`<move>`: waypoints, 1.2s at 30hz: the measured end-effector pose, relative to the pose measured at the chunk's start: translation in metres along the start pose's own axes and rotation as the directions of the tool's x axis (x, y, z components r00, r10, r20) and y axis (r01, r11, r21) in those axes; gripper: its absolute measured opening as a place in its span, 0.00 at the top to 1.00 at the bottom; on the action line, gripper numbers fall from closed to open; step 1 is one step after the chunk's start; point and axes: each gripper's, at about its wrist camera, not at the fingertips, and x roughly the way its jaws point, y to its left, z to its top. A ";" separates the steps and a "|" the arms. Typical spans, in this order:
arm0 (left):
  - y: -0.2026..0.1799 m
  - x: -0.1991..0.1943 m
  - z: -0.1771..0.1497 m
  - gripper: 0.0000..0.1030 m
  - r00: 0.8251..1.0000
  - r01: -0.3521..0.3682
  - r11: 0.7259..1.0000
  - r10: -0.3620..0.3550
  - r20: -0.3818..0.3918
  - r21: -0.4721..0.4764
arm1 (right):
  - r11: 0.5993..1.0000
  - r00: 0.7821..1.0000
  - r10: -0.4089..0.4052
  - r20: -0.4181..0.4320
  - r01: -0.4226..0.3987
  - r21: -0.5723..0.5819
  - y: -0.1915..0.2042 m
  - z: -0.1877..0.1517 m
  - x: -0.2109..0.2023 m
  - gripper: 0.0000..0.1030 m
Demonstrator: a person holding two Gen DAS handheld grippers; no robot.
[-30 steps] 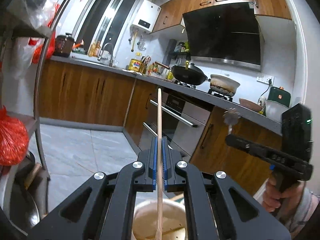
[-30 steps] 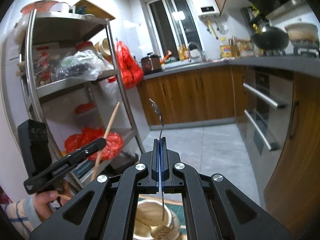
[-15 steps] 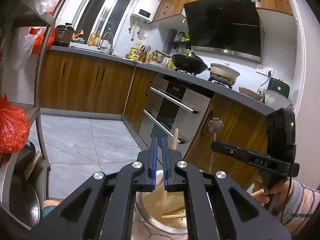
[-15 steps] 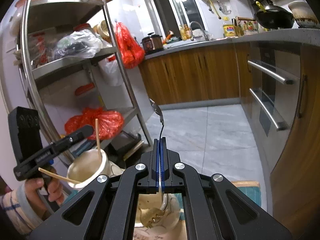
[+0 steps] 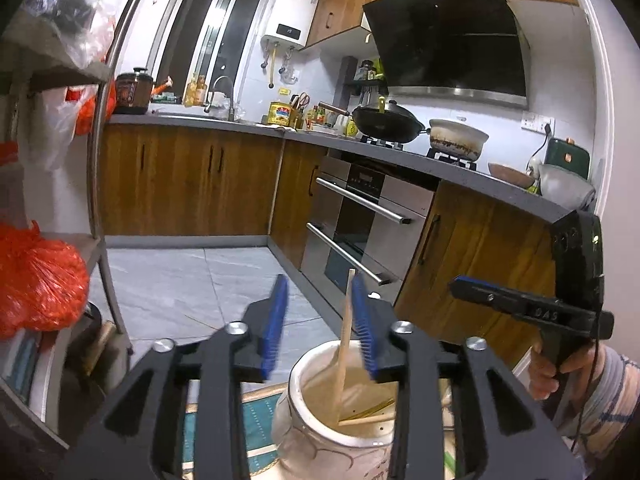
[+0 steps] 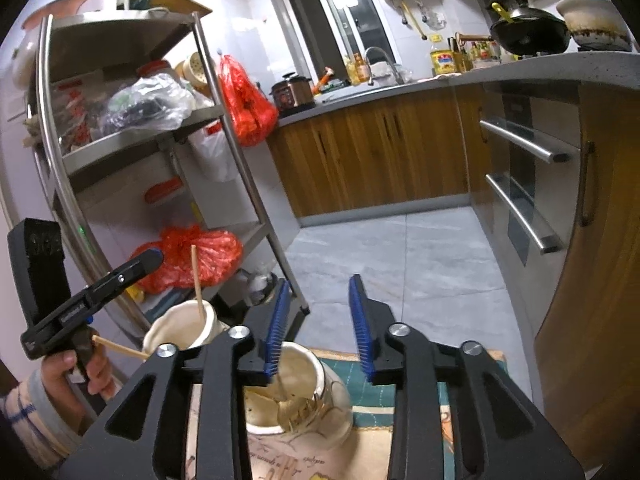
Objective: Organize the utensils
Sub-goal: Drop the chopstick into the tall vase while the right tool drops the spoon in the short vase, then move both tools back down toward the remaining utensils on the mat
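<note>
We see the left gripper (image 5: 320, 320) spread wide over a cream jar (image 5: 320, 432) at six o'clock, a chopstick (image 5: 345, 336) standing inside. The right gripper (image 6: 318, 324) gapes too, above a second jar (image 6: 316, 404) holding a spoon (image 6: 286, 404). Beyond, a wok (image 5: 386, 124) at one o'clock.

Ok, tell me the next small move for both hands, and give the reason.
Probably lift both grippers straight up and clear. The left gripper is open, and the thin wooden chopstick stands loose in the cream ceramic jar, close to one blue finger. The right gripper is open too, with a metal utensil lying in its own cream holder. Both drops look finished.
</note>
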 end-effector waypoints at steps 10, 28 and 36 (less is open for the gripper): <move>-0.018 -0.033 0.009 0.16 0.997 -0.075 0.996 0.075 0.003 0.045 | 1.000 0.997 -0.011 0.076 0.013 -0.025 0.008 0.001 -0.043 0.10; -0.052 -0.075 0.003 0.06 0.980 -0.180 0.980 0.186 -0.069 0.085 | 0.991 0.987 -0.113 0.113 0.120 -0.052 0.014 -0.014 -0.100 0.05; -0.065 -0.077 -0.036 0.06 0.969 -0.170 0.982 0.182 -0.168 0.085 | 0.984 0.985 -0.172 0.034 0.173 -0.049 0.006 -0.048 -0.104 0.05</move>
